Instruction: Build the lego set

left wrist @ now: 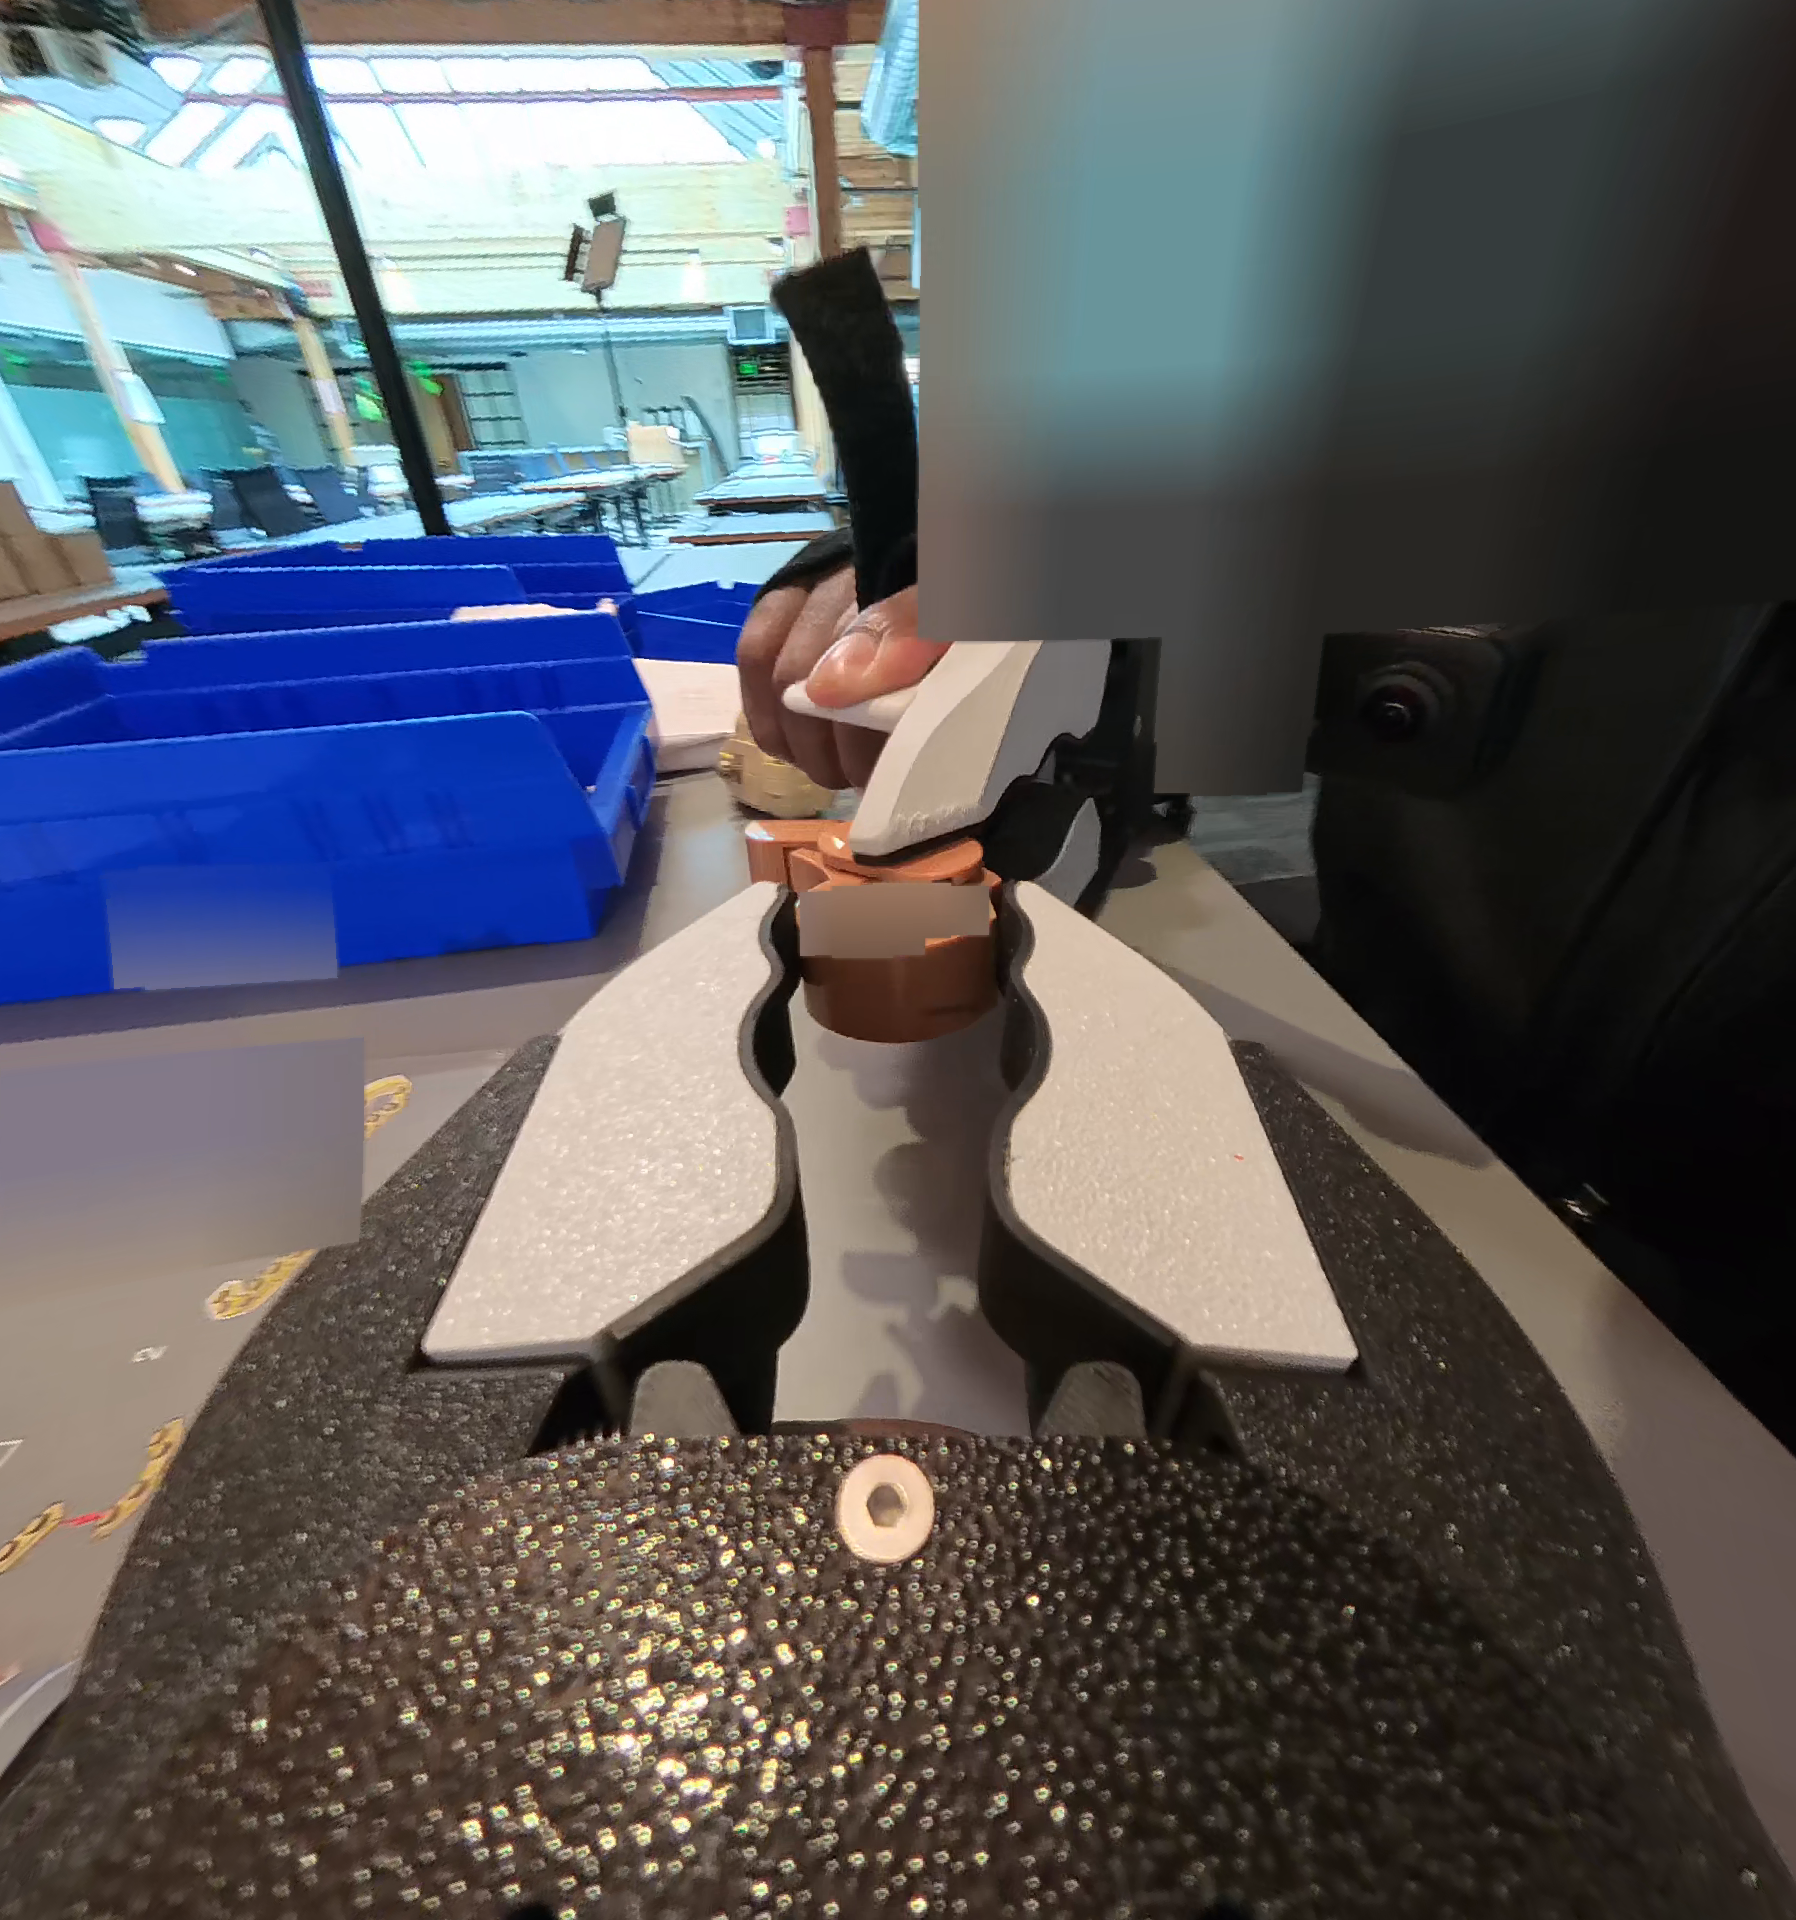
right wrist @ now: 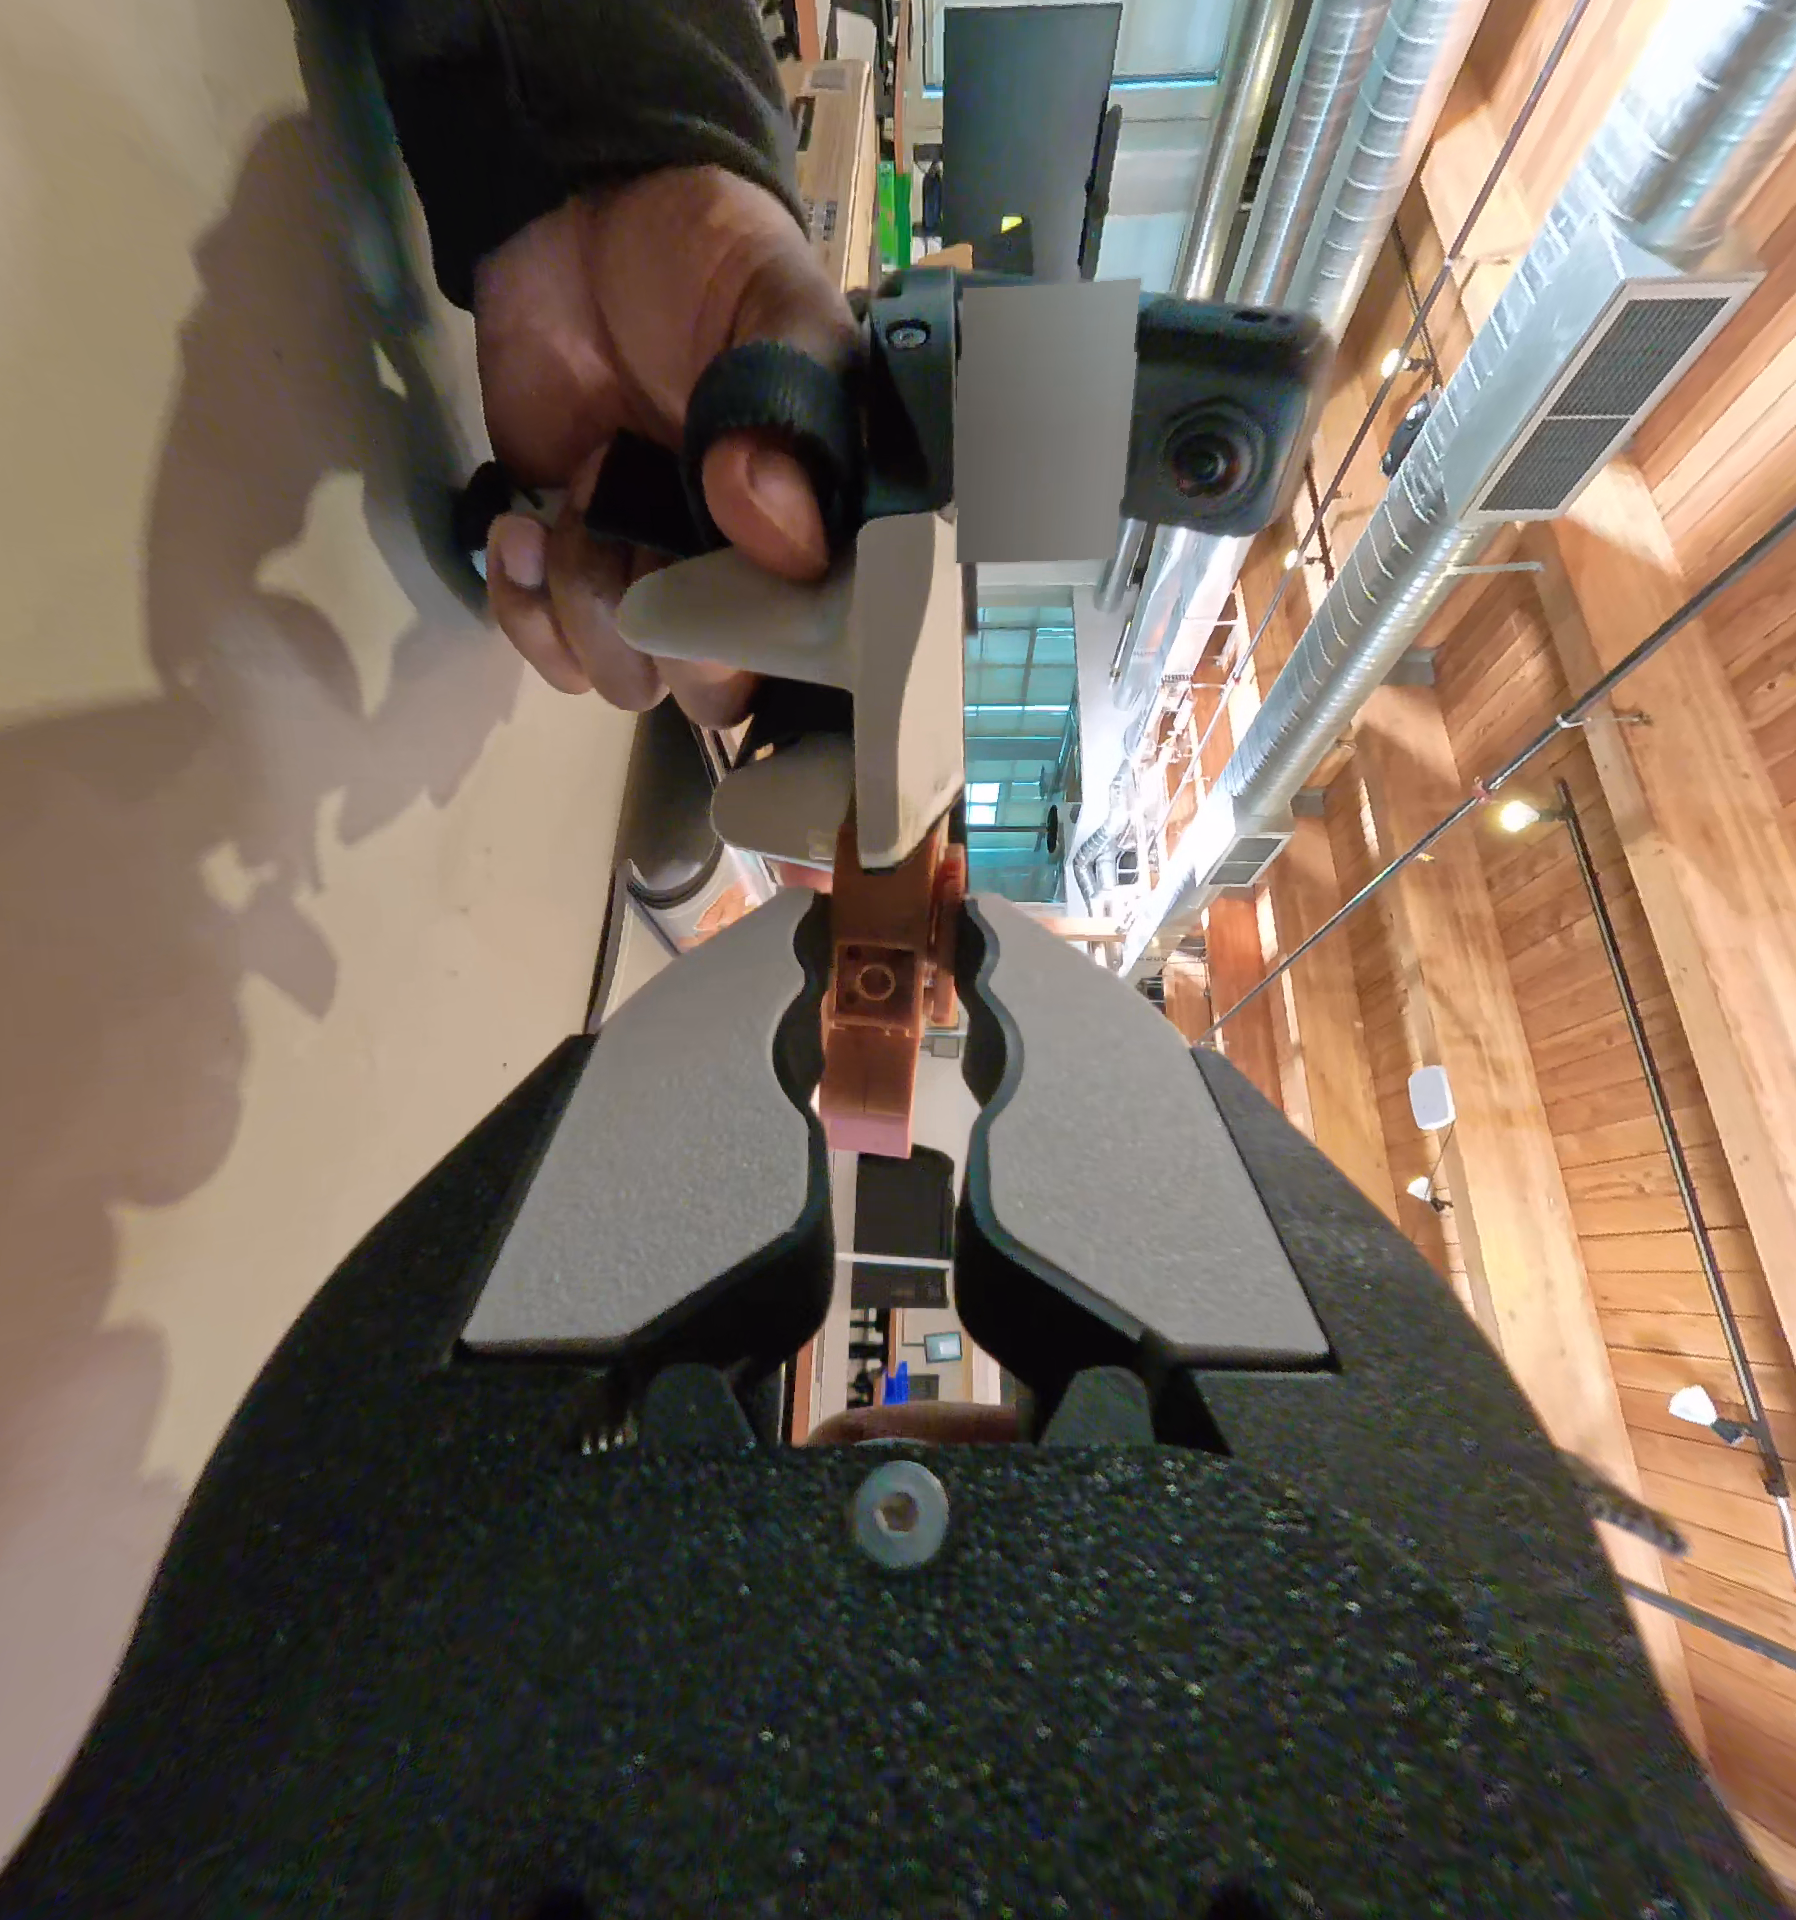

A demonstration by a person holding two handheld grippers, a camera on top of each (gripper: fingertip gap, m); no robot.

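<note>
Grey desk (left wrist: 458, 1039), blue bins (left wrist: 281, 790) left; left tool (left wrist: 899, 945) clamping brown brick assembly (left wrist: 899, 987), right tool (right wrist: 899, 977) gripping its far top.

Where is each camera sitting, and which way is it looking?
Left wrist view: sits on the left gripper, looking along a grey table past blue bins; a hand shows.
Right wrist view: sits on the right gripper, rolled sideways, wooden ceiling at right; a hand shows.
Both see the brown plastic piece, gripped by both.
</note>
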